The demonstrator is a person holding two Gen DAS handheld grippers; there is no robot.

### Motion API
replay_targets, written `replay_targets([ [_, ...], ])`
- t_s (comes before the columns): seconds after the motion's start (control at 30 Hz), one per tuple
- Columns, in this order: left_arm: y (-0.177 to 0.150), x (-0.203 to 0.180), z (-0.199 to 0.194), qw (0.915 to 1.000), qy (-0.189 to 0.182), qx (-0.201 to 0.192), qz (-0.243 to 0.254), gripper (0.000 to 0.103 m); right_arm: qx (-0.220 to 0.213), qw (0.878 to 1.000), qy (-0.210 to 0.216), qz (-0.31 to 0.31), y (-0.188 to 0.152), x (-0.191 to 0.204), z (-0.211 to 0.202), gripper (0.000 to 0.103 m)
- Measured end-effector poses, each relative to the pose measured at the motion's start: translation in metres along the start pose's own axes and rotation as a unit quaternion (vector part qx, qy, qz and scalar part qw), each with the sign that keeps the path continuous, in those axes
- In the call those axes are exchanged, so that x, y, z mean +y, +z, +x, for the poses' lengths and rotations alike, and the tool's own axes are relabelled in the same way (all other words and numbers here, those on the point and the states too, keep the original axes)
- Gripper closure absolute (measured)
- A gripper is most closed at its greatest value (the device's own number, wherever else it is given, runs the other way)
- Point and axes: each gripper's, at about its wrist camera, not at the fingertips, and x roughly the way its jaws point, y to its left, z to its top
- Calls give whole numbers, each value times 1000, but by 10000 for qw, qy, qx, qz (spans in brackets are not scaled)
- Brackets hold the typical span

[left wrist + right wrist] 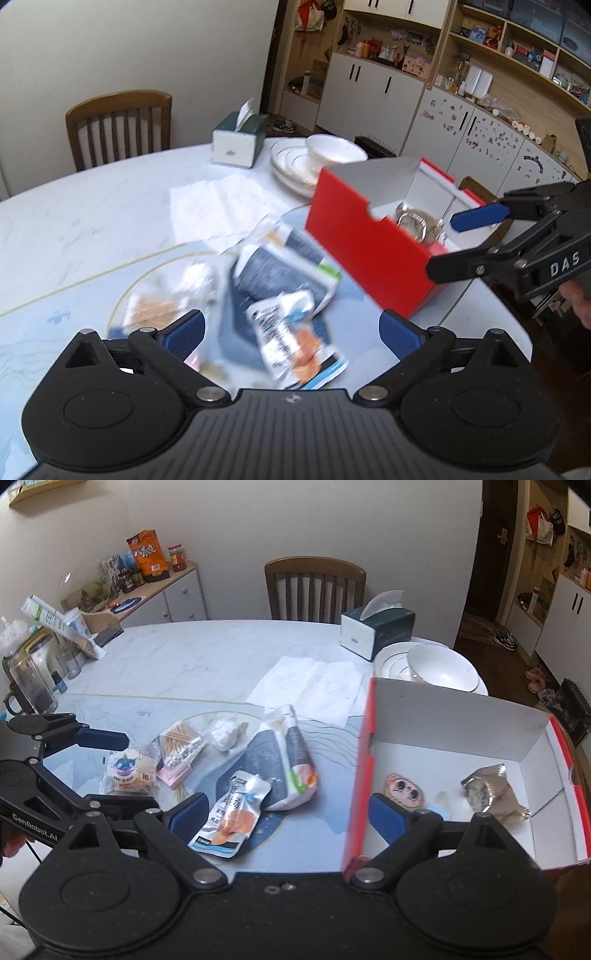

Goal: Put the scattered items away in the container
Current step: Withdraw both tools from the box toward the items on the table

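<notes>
Both claws were open and empty: left claw [291, 328] above the snack packets [236, 812], right claw [288, 816] beside the red box [360, 760] on the bench [184, 657].

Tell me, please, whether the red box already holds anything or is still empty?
Partly filled. The red box is open-topped, and a silver foil packet and a small face-printed packet lie on its white floor.

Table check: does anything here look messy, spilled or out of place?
Nothing looks spilled or broken. The mess is a loose heap of packets on the table left of the red box: a snack pouch, a larger grey and white bag and a cotton swab pack, overlapping at odd angles. Unfolded tissue sheets lie flat behind them.
</notes>
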Motion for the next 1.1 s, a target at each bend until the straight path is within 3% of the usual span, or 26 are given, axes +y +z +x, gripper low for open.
replay_targets([
  [0.47,-42,72,-5,9995,132,222,158,2,393,9989,-220,87,-16,39,50,10],
  [0.83,-44,88,13,9950,73,308,953,2,586,9975,-335,192,-13,55,89,10],
  [1.1,-49,100,29,9939,22,478,990,2,788,9958,-434,179,-13,62,119,10],
])
